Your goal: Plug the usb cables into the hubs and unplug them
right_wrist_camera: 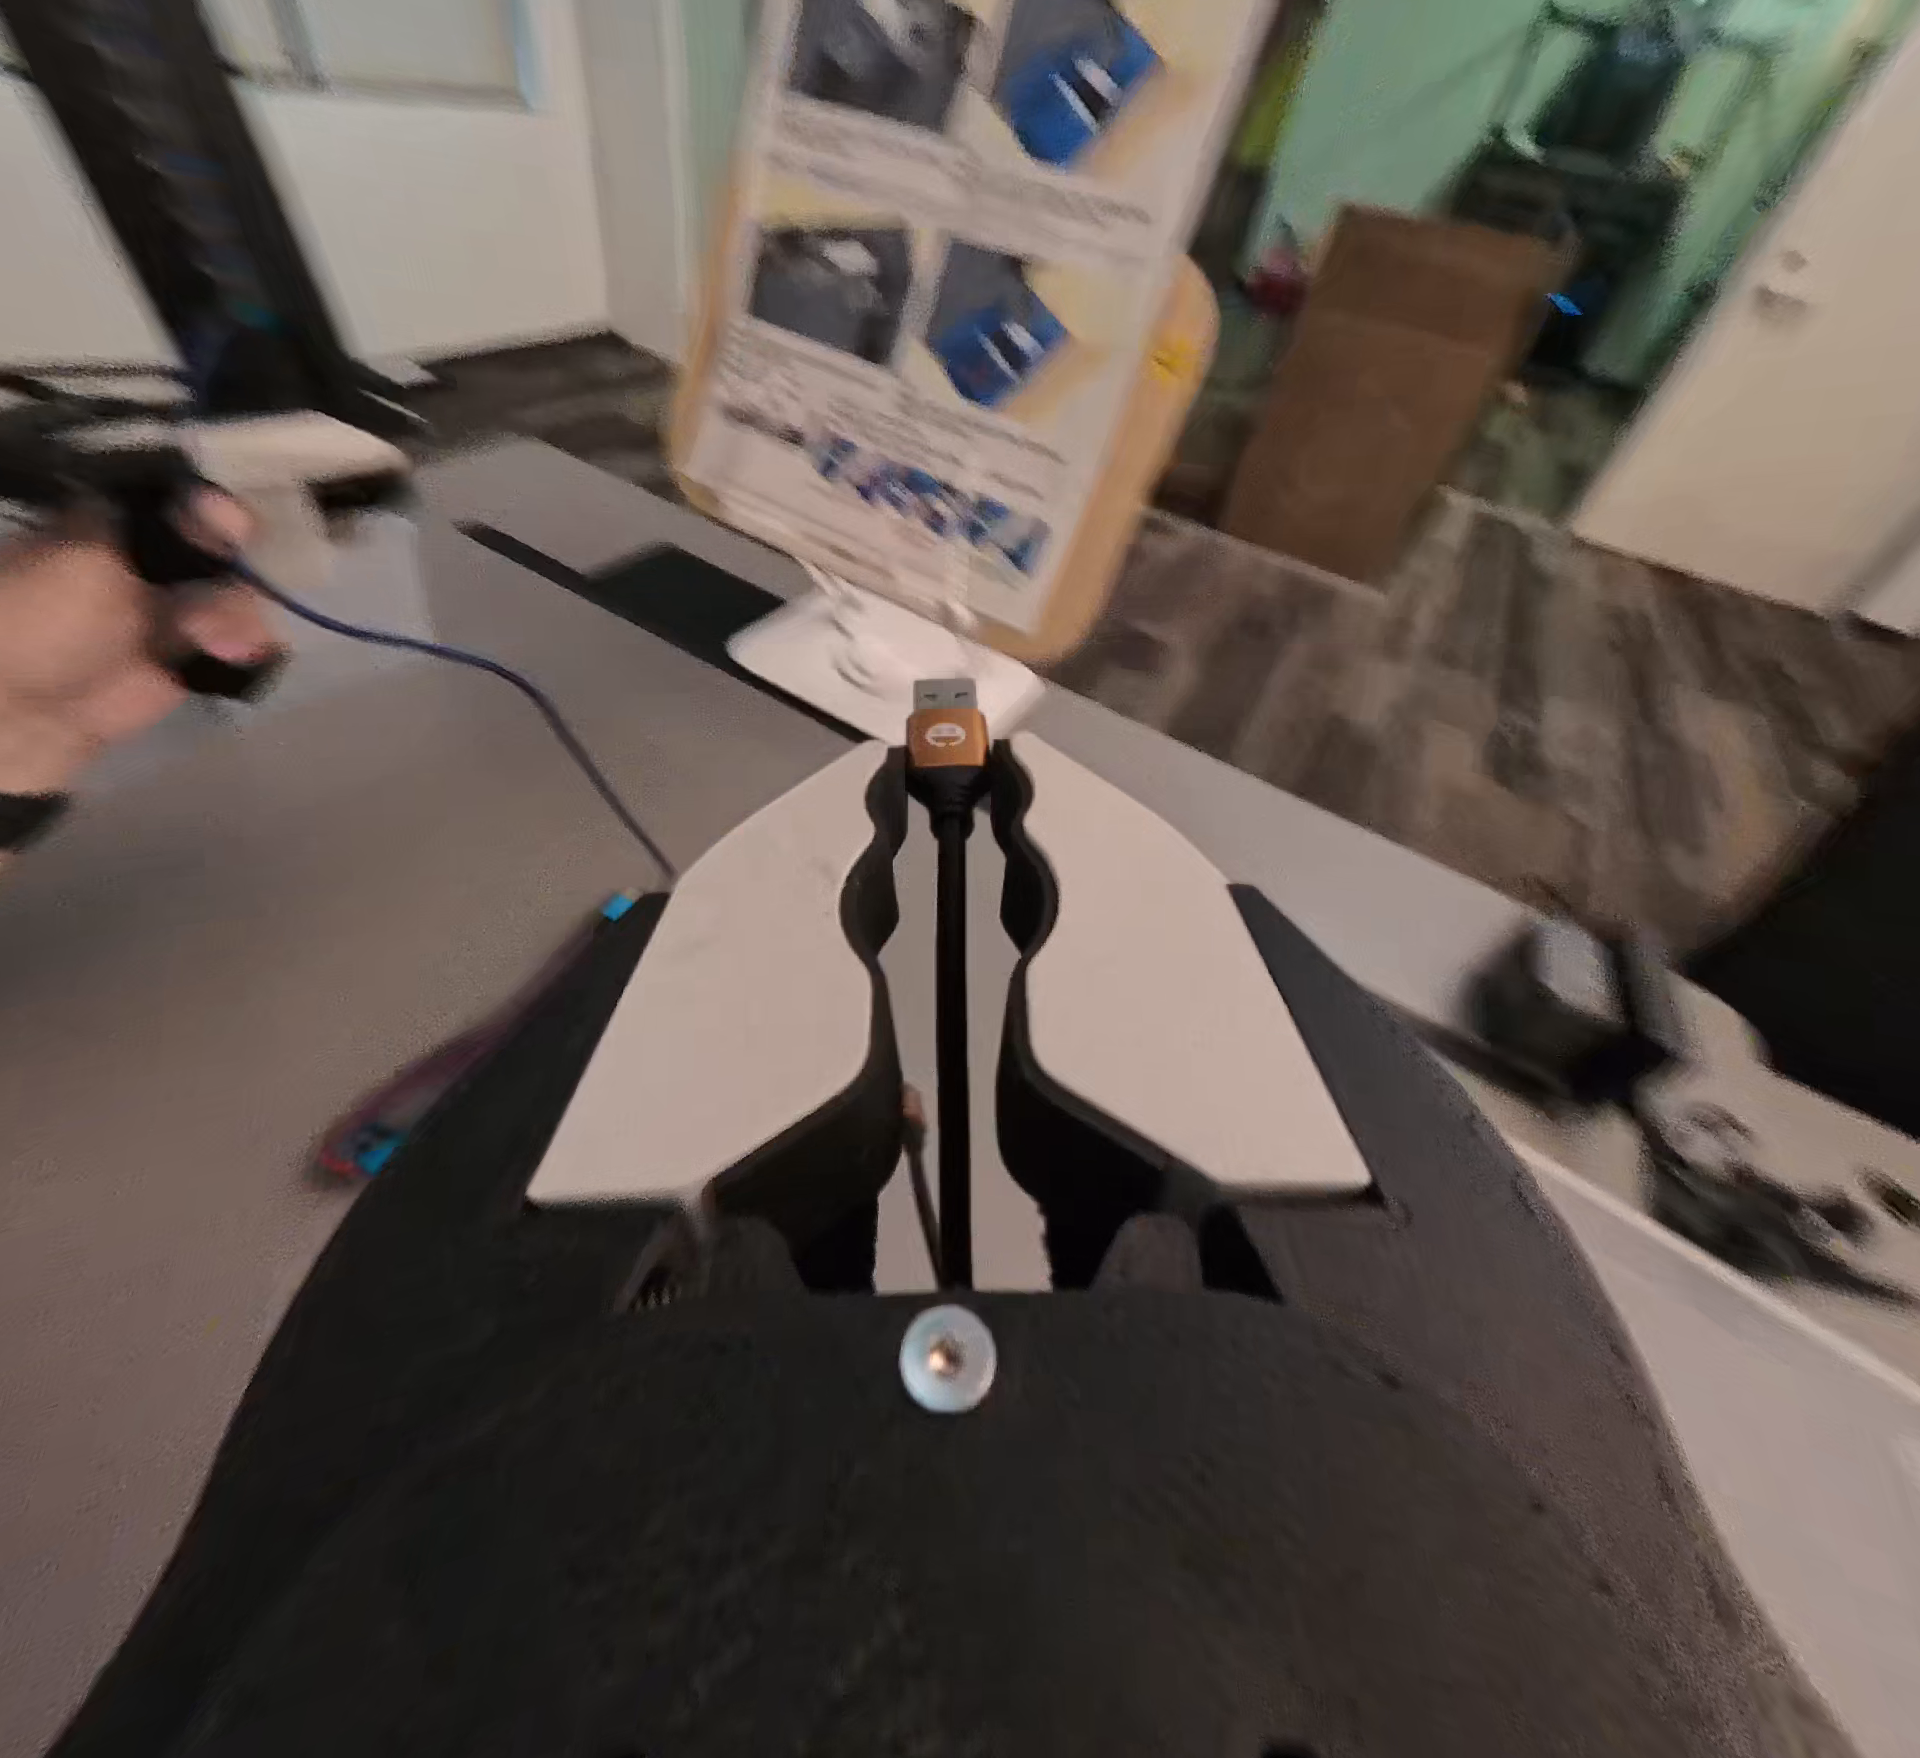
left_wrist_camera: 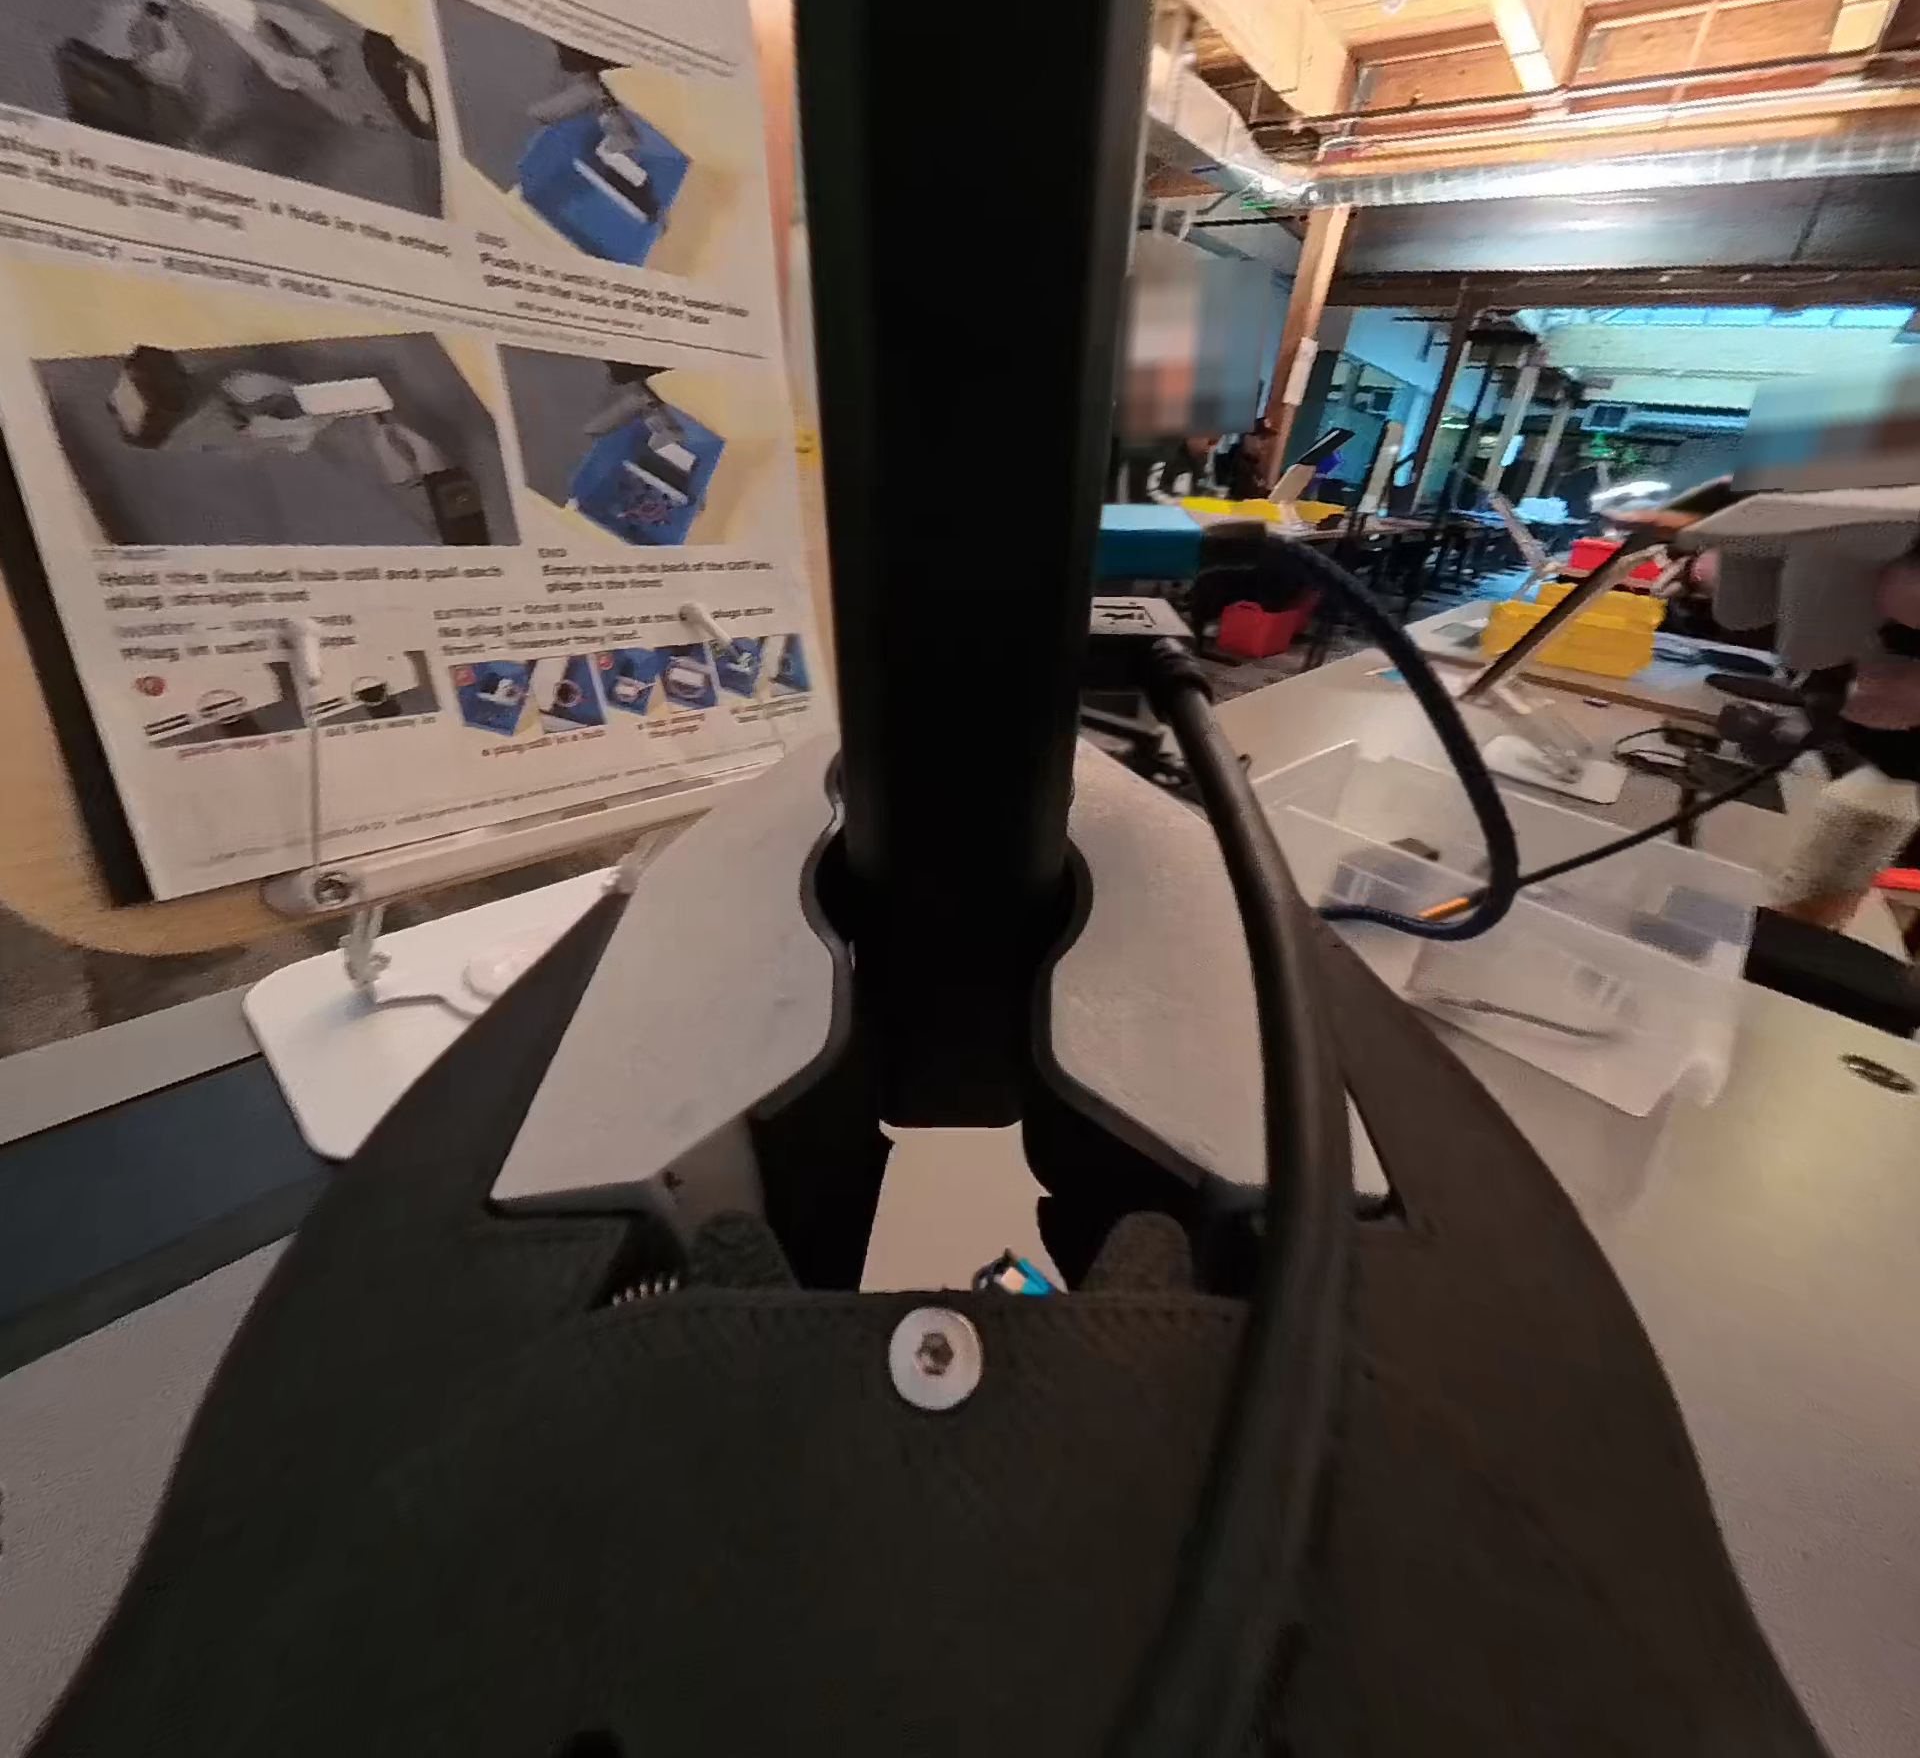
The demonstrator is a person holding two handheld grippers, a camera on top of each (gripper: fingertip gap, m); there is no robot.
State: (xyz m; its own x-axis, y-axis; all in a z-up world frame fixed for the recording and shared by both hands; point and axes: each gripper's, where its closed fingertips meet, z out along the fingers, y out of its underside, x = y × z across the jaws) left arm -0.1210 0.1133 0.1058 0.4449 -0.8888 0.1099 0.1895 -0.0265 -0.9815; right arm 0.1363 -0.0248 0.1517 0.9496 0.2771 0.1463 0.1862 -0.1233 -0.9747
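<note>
In the left wrist view my left gripper [left_wrist_camera: 951, 835] is shut on a tall black hub [left_wrist_camera: 966, 358], held upright so it runs out of the top of the frame. A thick black cable [left_wrist_camera: 1288, 981] curves down past the right finger. In the right wrist view my right gripper [right_wrist_camera: 948, 758] is shut on an orange-shelled USB plug [right_wrist_camera: 945, 726]. Its metal tip points forward and its black cable [right_wrist_camera: 951, 1033] runs back between the fingers. The hub [right_wrist_camera: 177, 181] and the left gripper with a hand show blurred at the far left there. The right gripper [left_wrist_camera: 1808, 565] shows at the far right of the left wrist view.
An instruction sheet on a white stand [left_wrist_camera: 395, 358] stands at the table's far edge, also in the right wrist view [right_wrist_camera: 935, 254]. A clear bin [left_wrist_camera: 1538, 887] holds small parts and a blue braided cable. A purple-blue cable [right_wrist_camera: 499, 669] trails over the grey table [right_wrist_camera: 260, 929]. Dark cables lie at the right [right_wrist_camera: 1579, 1002]. There is about 30 cm between the tips of the two grippers.
</note>
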